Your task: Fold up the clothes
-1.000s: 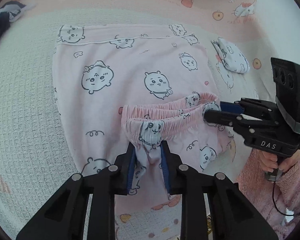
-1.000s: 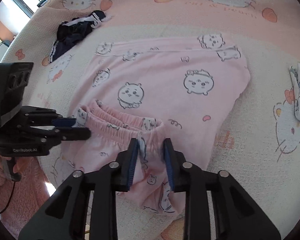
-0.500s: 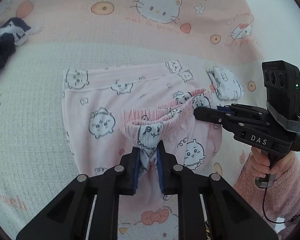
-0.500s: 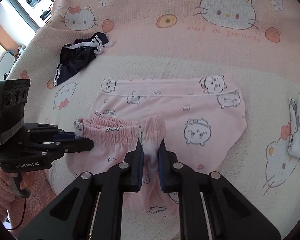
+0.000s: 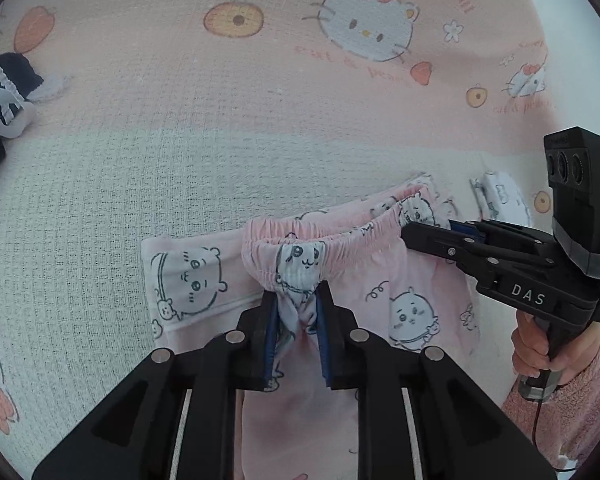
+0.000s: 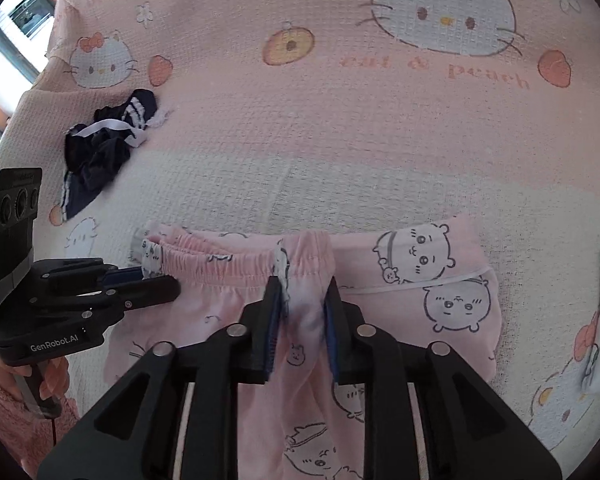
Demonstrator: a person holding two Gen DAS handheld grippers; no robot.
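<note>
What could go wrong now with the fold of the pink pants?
1. Both tongs, left and right, are opening with the pink printed pants' elastic waistband between them; it may spring back or wrinkle.
2. The waistband looks skewed against the hem beneath, so the fold may be uneven.

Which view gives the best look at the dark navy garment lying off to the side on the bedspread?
The right wrist view: the navy garment lies whole and crumpled on the bedspread, white stripes visible, beyond the left claw. The left wrist view shows only part of it, cut off at the picture's left edge.
</note>
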